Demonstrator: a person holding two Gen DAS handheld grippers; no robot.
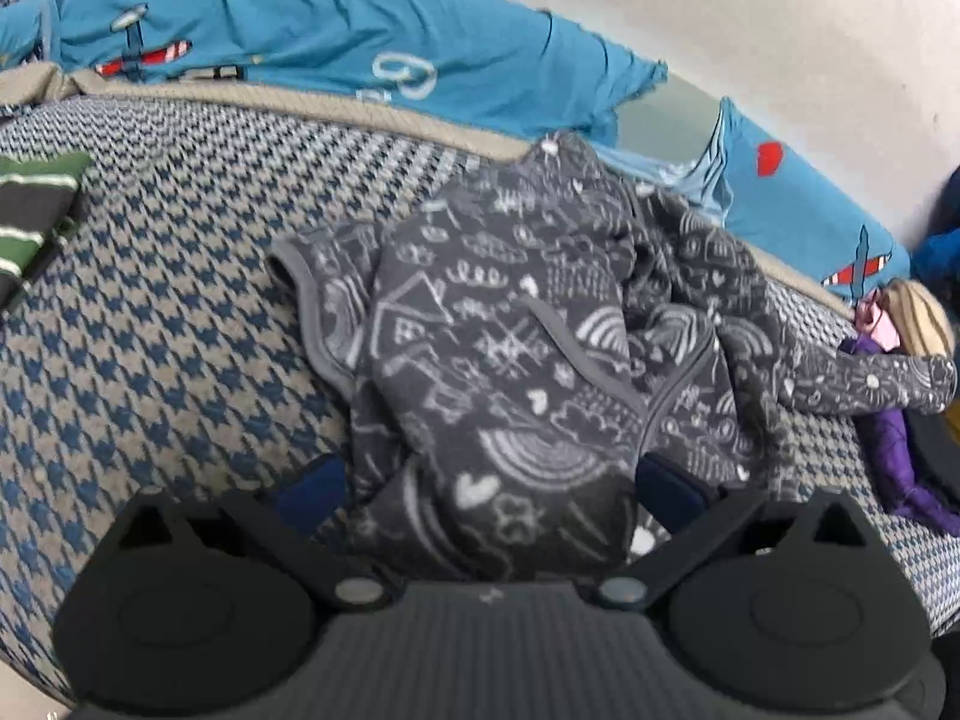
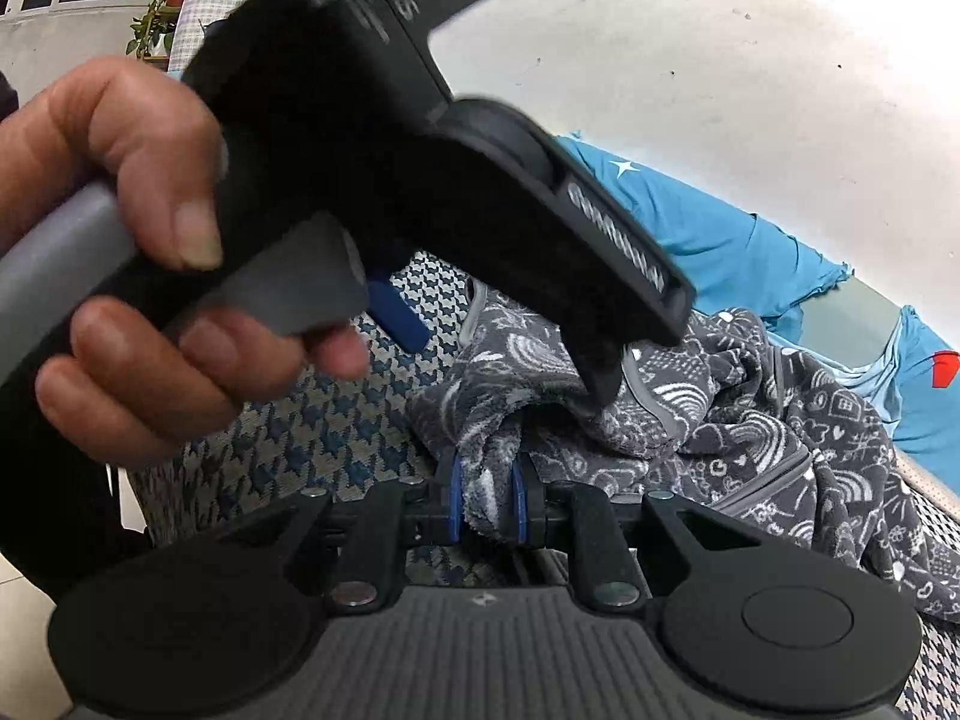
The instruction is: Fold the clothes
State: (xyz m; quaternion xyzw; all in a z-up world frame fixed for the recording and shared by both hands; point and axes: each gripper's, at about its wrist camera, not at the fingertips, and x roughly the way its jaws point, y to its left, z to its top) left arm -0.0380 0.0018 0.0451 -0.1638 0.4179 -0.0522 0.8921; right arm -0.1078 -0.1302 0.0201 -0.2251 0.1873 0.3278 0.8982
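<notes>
A dark grey fleece garment (image 1: 510, 348) with white doodle print lies crumpled on the houndstooth bed cover (image 1: 180, 300). My left gripper (image 1: 492, 486) stands wide open over its near end, and the cloth bunches up between the blue pads (image 1: 318, 483) without being pinched. In the right wrist view a hand (image 2: 132, 252) holds that left gripper (image 2: 501, 354) tilted down onto the garment (image 2: 750, 420). My right gripper (image 2: 486, 504) is shut on a fold at the garment's near edge, blue pads pressed against the cloth from both sides.
A blue sheet (image 1: 300, 30) printed with aeroplanes runs along the white wall behind. A green striped cloth (image 1: 36, 210) lies at the far left. A blond doll (image 1: 900, 330) in purple lies at the right, under a sleeve of the garment. A potted plant (image 2: 156, 18) stands far back.
</notes>
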